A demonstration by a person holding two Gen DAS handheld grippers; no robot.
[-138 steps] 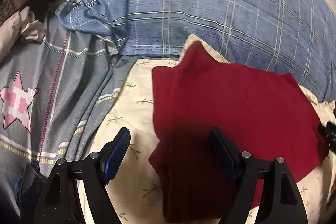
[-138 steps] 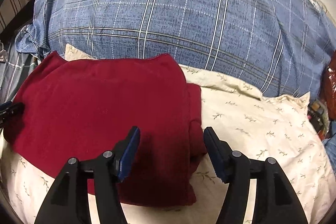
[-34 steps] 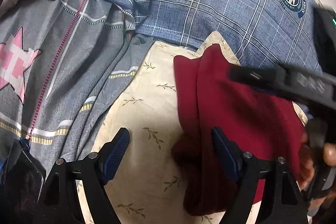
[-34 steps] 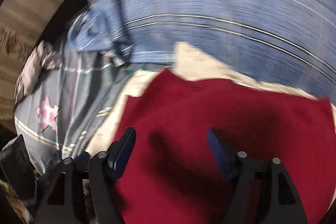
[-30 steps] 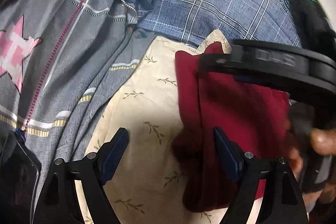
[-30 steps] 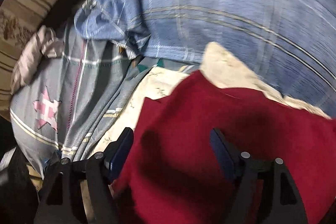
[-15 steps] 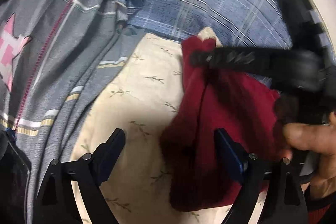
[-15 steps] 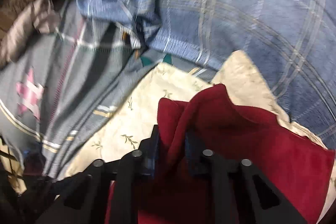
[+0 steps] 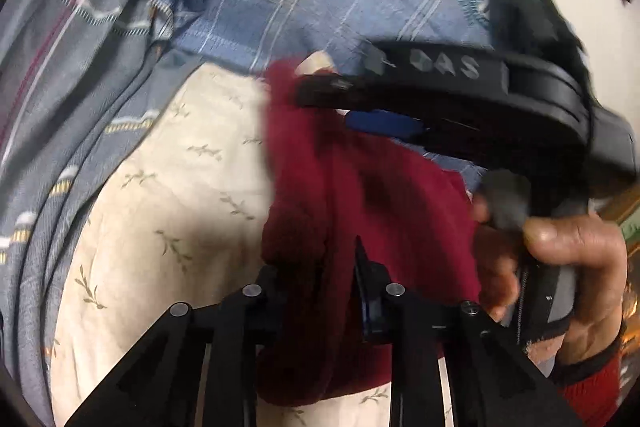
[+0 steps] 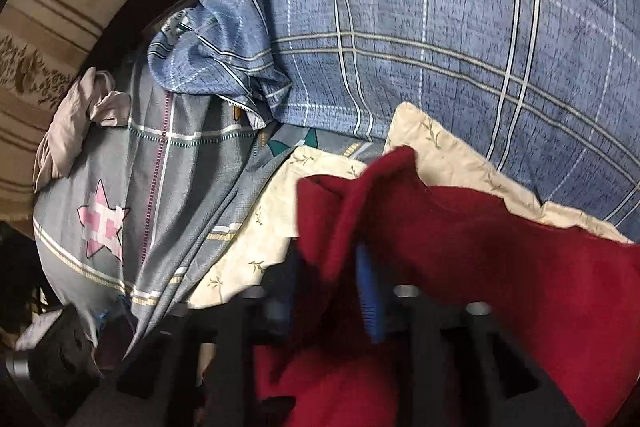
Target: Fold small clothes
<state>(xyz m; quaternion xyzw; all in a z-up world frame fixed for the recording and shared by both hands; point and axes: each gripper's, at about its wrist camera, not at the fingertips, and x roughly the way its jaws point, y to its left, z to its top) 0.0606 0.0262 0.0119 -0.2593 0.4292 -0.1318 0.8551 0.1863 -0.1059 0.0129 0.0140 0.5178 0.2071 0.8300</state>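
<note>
A dark red garment lies on a cream leaf-print pillow. My left gripper is shut on the garment's near left edge, with red cloth bunched between its fingers. In the left wrist view my right gripper reaches in from the right, held by a hand, and pinches the garment's far left corner. In the right wrist view my right gripper is shut on a raised fold of the red garment, lifted off the pillow.
A blue plaid pillow lies behind the cream pillow. A grey cover with a pink star lies to the left, with a pale crumpled cloth beyond it. A striped beige surface lies at the far left.
Both grippers were open over the flat garment. The right gripper swung to the far left corner and shut on it. The left gripper has now shut on the near left edge.
</note>
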